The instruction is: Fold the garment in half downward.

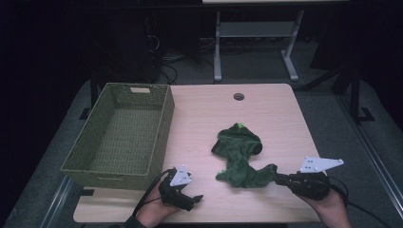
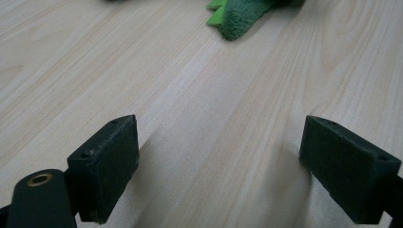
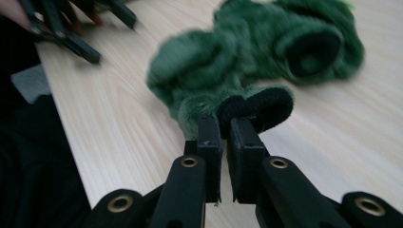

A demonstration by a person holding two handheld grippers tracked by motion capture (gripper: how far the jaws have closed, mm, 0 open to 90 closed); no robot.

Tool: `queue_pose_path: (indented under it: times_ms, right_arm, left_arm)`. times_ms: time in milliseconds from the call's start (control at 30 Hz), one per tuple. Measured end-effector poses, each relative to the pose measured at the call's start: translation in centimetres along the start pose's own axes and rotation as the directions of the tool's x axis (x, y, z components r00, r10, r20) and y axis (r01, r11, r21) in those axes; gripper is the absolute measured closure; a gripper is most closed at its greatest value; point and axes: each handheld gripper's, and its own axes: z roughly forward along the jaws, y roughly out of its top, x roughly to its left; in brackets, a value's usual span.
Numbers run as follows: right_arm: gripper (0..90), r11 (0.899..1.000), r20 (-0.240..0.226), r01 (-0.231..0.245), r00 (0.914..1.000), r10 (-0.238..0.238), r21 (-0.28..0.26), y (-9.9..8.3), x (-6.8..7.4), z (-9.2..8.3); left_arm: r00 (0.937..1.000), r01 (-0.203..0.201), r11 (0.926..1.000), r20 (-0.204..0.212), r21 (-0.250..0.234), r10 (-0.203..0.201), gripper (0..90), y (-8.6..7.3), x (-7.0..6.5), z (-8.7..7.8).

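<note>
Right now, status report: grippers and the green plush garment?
Right gripper shut on fuzzy green plush garment. Left gripper open over bare table. Nothing blocks woven basket.

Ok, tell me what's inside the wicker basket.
The wicker basket holds nothing visible: the high view shows bare woven floor. Its near wall hides a strip along the front inside edge. The green plush garment lies outside on the table.

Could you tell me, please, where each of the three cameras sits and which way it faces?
High view: above the person's side, facing forward and down on the pale wooden table, woven olive basket and both hands.
Left gripper view: on the left gripper, facing bare tabletop between wide-open jaws.
Right gripper view: on the right gripper, jaws pinching the fuzzy green plush garment.
Shared: all three show the garment.
</note>
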Motion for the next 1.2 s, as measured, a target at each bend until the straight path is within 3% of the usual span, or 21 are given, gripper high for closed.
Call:
queue_pose_path:
  times_ms: [333,567,800,967,1067,1200]
  right_arm:
    - [84.2,0.993,-0.07,0.116,0.9907,-0.117,-0.014,4.2,1.5,2.5]
    - [83.6,0.986,-0.125,0.165,0.979,-0.161,0.022,6.4,2.2,6.3]
    - [72.3,0.985,-0.138,0.169,0.9772,-0.161,0.046,7.5,2.6,9.0]
    - [75.4,0.986,-0.117,0.164,0.9797,-0.162,0.008,8.0,2.4,8.6]
    - [81.4,0.99,-0.083,0.138,0.9868,-0.139,-0.016,8.0,1.6,8.0]
    - [81.4,0.995,-0.045,0.094,0.9944,-0.095,-0.02,7.8,0.4,7.4]
  left_arm:
    - [1.0,0.004,1.0,0.0,-0.003,-0.004,12.3,0.0,0.0,0.0]
    - [1.0,0.004,1.0,0.0,-0.003,-0.004,12.3,0.0,0.0,0.0]
    - [1.0,-0.001,1.0,-0.003,-0.003,0.001,12.3,0.0,0.0,0.0]
    - [1.0,0.0,1.0,-0.002,-0.003,0.0,12.3,0.0,0.0,0.0]
    - [1.0,-0.002,1.0,-0.004,0.002,0.002,12.3,0.1,0.0,0.1]
    - [0.9994,0.019,0.9998,-0.028,-0.001,-0.019,12.3,0.3,-0.2,0.3]
